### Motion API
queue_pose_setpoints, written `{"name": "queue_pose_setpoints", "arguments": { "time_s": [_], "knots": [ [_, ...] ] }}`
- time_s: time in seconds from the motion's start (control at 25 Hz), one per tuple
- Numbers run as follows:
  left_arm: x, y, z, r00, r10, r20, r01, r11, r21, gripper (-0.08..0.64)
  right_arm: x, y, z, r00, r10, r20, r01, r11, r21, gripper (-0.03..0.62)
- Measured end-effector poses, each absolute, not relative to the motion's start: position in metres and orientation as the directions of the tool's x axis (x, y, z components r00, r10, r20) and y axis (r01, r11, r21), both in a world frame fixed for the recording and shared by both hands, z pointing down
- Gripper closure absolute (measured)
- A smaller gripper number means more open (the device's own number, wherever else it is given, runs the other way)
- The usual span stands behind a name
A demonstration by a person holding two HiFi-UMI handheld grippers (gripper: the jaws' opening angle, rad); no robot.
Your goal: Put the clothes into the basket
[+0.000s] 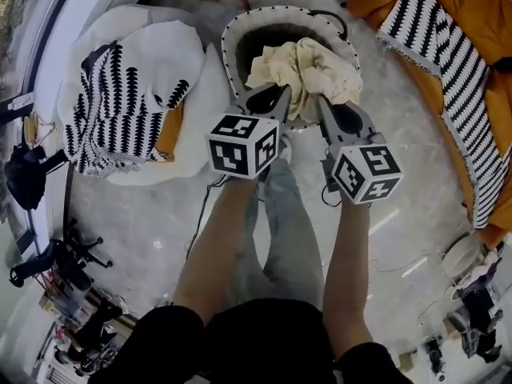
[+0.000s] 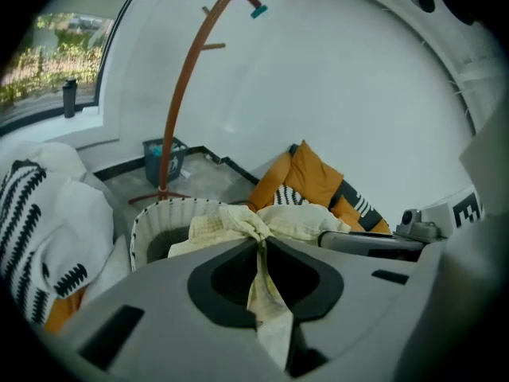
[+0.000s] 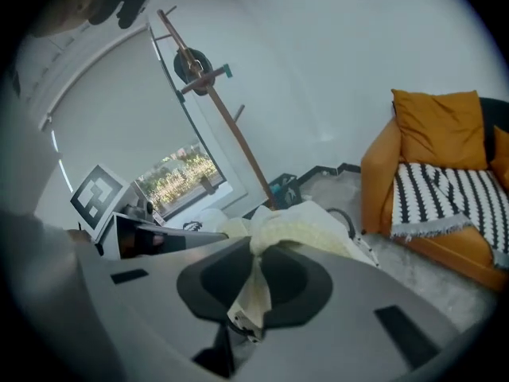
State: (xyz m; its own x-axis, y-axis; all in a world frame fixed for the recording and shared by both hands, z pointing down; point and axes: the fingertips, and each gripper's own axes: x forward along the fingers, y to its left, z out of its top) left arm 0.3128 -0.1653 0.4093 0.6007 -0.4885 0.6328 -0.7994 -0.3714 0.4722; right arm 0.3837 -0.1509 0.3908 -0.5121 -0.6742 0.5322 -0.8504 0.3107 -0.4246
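Cloth (image 1: 304,69), pale yellow and bunched, hangs over the open basket (image 1: 232,38) on the floor (image 1: 144,214), pinched on either side by the clenched left tool (image 1: 282,94) and right tool (image 1: 324,102).

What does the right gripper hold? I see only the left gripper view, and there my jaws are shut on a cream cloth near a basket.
Observer: The right gripper is shut on the same cream cloth. The right gripper view shows a fold pinched between its jaws.
Operator: Is the cloth above the opening, or beside it?
Observer: Above it. In the head view, the cloth covers the right half of the opening of the basket and part of the near rim. The left half of the opening is uncovered and looks dark.
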Motion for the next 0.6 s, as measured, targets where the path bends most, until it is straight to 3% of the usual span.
{"name": "queue_pose_setpoints", "arguments": {
  "time_s": [0.16, 0.28, 0.32, 0.48, 0.6],
  "knots": [
    [0.305, -0.163, 0.493, 0.563, -0.446, 0.695, -0.826, -0.314, 0.468, 0.523, 0.372, -0.149, 0.48, -0.498, -0.612, 0.614, -0.862, 0.271, -0.429, 0.554],
    [0.289, -0.152, 0.531, 0.51, -0.442, 0.738, -0.86, -0.287, 0.423, 0.522, 0.367, -0.131, 0.533, -0.47, -0.529, 0.707, -0.88, 0.219, -0.421, 0.467],
    [0.283, -0.151, 0.539, 0.498, -0.448, 0.742, -0.867, -0.279, 0.414, 0.522, 0.368, -0.125, 0.545, -0.449, -0.515, 0.731, -0.891, 0.198, -0.408, 0.465],
    [0.258, -0.142, 0.549, 0.483, -0.478, 0.733, -0.875, -0.227, 0.428, 0.522, 0.371, -0.105, 0.563, -0.39, -0.488, 0.781, -0.92, 0.171, -0.353, 0.489],
    [0.247, -0.131, 0.535, 0.49, -0.494, 0.718, -0.869, -0.214, 0.445, 0.539, 0.368, -0.101, 0.548, -0.402, -0.51, 0.761, -0.913, 0.157, -0.378, 0.547]
  ]
}}
